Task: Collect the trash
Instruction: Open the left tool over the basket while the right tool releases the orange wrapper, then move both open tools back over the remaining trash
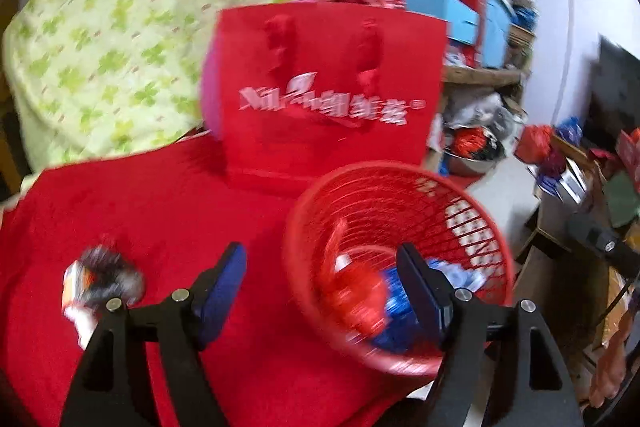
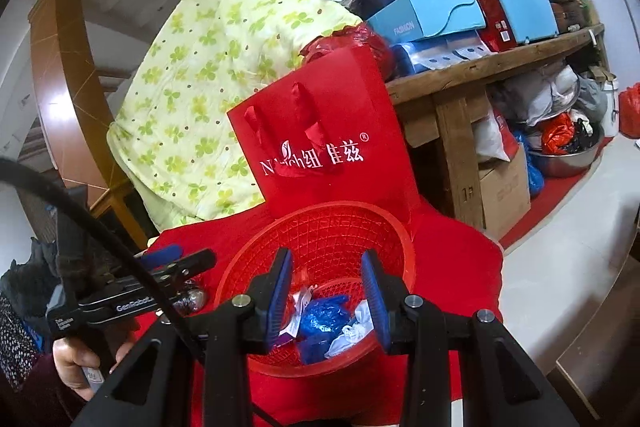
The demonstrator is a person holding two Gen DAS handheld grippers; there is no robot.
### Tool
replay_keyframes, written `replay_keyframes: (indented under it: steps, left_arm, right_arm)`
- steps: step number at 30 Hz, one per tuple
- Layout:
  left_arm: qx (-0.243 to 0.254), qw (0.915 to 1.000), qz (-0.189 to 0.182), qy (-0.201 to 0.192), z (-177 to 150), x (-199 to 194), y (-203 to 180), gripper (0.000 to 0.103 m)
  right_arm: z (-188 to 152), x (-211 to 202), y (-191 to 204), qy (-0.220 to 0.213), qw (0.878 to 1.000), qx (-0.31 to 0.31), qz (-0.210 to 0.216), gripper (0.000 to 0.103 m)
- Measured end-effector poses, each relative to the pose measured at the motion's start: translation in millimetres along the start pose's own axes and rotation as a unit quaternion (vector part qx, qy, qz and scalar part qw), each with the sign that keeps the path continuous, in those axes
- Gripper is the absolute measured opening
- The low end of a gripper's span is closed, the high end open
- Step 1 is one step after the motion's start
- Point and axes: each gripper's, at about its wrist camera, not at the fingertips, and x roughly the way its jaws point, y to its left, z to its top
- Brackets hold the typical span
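left wrist view first: the left gripper [image 1: 322, 291] has its fingers spread wide with nothing between them, hanging over the red cloth [image 1: 168, 211] with the red basket [image 1: 308, 227] to its right. the basket's already got stuff in it, a blue wrapper [image 1: 394, 301] and some red bits, so it looks like that's the bin for this job. one crumpled wrapper [image 1: 100, 279] sits on the cloth at near left, just beside the left finger, well apart from the basket. my guess is that's the next pick, which would explain the wide-open fingers. frame's blurry so can't say much about what the wrapper is. a red gift bag [image 1: 324, 95] stands upright just behind the basket

right wrist view: the right gripper [image 2: 328, 297] is spread open too, empty, right above the basket [image 2: 240, 259], looking down on blue and white scraps [image 2: 332, 319] inside. it sits high and centred, which fits a drop spot. the left gripper [image 2: 176, 263] shows at left, low over the cloth [image 2: 452, 267], with something shiny [image 2: 192, 299] under it, probably that same wrapper but can't be sure
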Motion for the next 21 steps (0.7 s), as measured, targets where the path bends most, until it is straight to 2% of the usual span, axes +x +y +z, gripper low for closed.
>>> replay_keyframes:
  steps: [1, 2, 6, 9, 12, 17, 21]
  left_arm:
    - [-0.011, 0.9999, 0.01, 0.001, -8.9, -5.1, 13.6, 0.078]
    - [-0.02, 0.9996, 0.019, 0.003, -16.5, -9.4, 25.1, 0.078]
    - [-0.062, 0.9945, 0.084, 0.007, -54.0, -34.4, 86.8, 0.078]
    - [-0.099, 0.9831, 0.155, 0.005, -80.8, -56.8, 141.7, 0.078]
    - [-0.147, 0.9666, 0.21, 0.003, -104.2, -75.9, 195.9, 0.078]
    - [-0.2, 0.949, 0.243, 0.006, -129.8, -88.2, 248.2, 0.078]
    - [-0.221, 0.9459, 0.237, 0.007, -143.8, -84.7, 272.6, 0.078]
  right_arm:
    - [-0.3, 1.2, 3.8, 0.002, 1.0, -0.001, 0.005, 0.047]
    - [-0.9, 1.8, 8.5, 0.002, 1.0, -0.003, 0.013, 0.056]
    - [-6.0, 9.5, 46.0, -0.001, 0.998, -0.033, 0.059, 0.058]
    - [-13.7, 17.6, 87.2, 0.003, 0.992, -0.069, 0.103, 0.058]
    - [-24.8, 30.4, 129.9, 0.015, 0.985, -0.104, 0.137, 0.058]
    - [-56.8, 70.2, 196.9, 0.072, 0.97, -0.14, 0.187, 0.059]
    - [-86.5, 116.9, 238.9, 0.118, 0.959, -0.171, 0.195, 0.059]
